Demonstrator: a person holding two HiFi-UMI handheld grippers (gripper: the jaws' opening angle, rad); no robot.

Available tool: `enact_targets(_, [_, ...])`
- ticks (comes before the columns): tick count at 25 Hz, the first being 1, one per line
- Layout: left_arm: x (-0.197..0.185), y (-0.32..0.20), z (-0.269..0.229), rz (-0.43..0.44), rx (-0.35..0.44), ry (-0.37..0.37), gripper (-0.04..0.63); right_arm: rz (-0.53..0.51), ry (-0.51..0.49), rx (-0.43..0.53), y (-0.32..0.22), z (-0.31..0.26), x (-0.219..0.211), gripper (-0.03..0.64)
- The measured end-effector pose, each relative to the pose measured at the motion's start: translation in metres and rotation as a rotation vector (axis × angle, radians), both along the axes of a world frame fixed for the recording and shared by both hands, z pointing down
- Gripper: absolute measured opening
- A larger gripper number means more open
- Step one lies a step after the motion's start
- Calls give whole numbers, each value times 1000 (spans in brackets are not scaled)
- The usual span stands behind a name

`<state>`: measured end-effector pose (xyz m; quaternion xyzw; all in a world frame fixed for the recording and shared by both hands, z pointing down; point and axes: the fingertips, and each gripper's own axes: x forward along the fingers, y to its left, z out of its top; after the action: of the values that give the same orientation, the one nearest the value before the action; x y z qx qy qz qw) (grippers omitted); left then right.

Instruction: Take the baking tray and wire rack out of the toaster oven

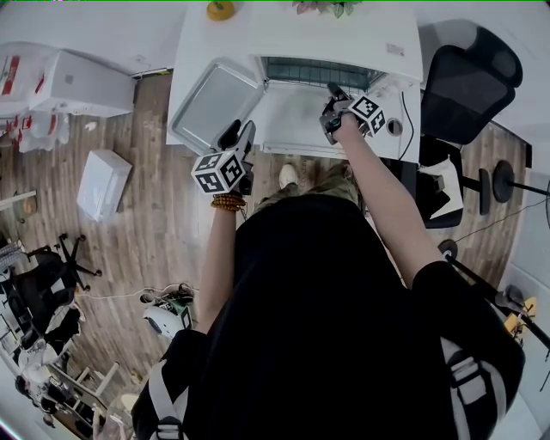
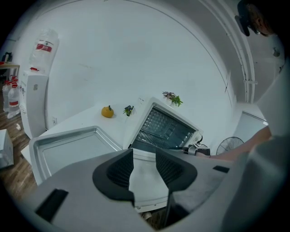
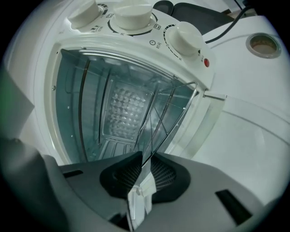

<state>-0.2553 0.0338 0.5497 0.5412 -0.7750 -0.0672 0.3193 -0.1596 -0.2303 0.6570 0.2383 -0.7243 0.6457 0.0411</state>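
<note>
The silver baking tray (image 1: pixel 215 103) (image 2: pixel 72 152) lies flat on the white table (image 1: pixel 193 51), left of the white toaster oven (image 1: pixel 344 39) (image 2: pixel 165 129). The oven's door (image 1: pixel 301 120) hangs open toward me. In the right gripper view the wire rack (image 3: pixel 170 111) sits tilted inside the oven cavity, its front edge running between the pads. My right gripper (image 1: pixel 335 99) (image 3: pixel 144 165) is at the oven mouth, shut on that front wire. My left gripper (image 1: pixel 241 137) (image 2: pixel 144 158) hovers near the table's front edge beside the tray, open, with nothing between its pads.
An orange fruit-like ornament (image 1: pixel 220 10) (image 2: pixel 107 111) and a small plant (image 1: pixel 326 7) stand at the table's back. Three control knobs (image 3: pixel 131 18) sit on the oven front. A black office chair (image 1: pixel 468 82) is to the right, and white boxes (image 1: pixel 103 180) lie on the floor to the left.
</note>
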Motion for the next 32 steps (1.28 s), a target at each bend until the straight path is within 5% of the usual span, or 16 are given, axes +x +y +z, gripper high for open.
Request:
enact_targets(21, [5, -30, 3, 60, 32, 83, 169, -11, -106, -11, 26, -35, 21, 55])
enact_targets(32, [2, -43, 6, 60, 89, 196, 169, -40, -150, 1, 50, -57, 40, 55])
